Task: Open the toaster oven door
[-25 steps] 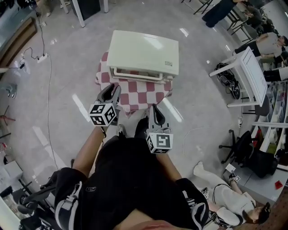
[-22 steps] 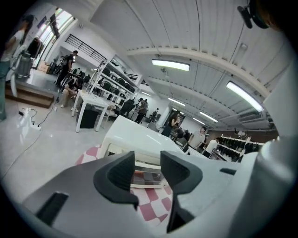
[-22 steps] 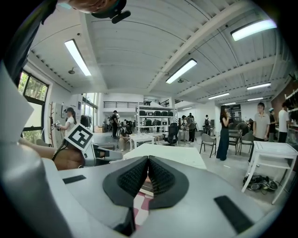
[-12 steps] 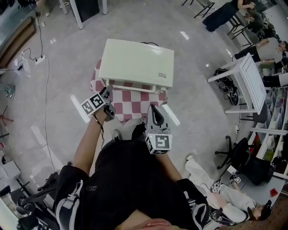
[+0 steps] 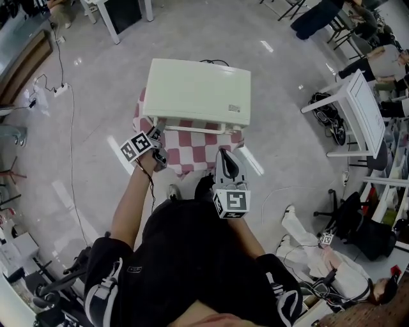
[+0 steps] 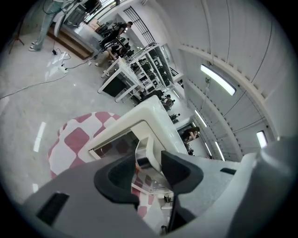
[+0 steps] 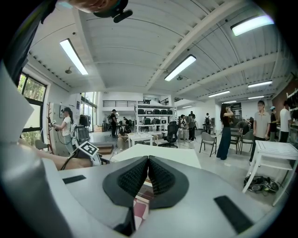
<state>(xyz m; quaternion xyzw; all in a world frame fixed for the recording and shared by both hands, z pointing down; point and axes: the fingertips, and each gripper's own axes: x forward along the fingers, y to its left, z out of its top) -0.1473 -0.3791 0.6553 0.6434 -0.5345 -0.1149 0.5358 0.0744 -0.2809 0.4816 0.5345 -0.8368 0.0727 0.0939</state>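
Observation:
The cream toaster oven (image 5: 198,89) stands on a small table with a red-and-white checked cloth (image 5: 192,148). Its door is closed, with the white handle bar (image 5: 192,128) along the front top edge. My left gripper (image 5: 155,135) is at the handle's left end. In the left gripper view the handle (image 6: 145,148) lies between the open jaws of the left gripper (image 6: 149,160), which have just been closing a little. The door glass (image 6: 116,144) shows beside it. My right gripper (image 5: 225,155) hovers shut and empty over the cloth's near edge, pointing at the oven (image 7: 160,155).
A white table (image 5: 354,105) stands to the right with bags and chairs around it. A cable (image 5: 67,128) runs across the floor on the left. Another white table leg (image 5: 112,19) is at the top left. People sit and stand further off.
My left gripper has dropped, rolled and moved in to the handle's left end, with its jaws wider than a second ago. The right gripper has shifted slightly toward the oven, still shut.

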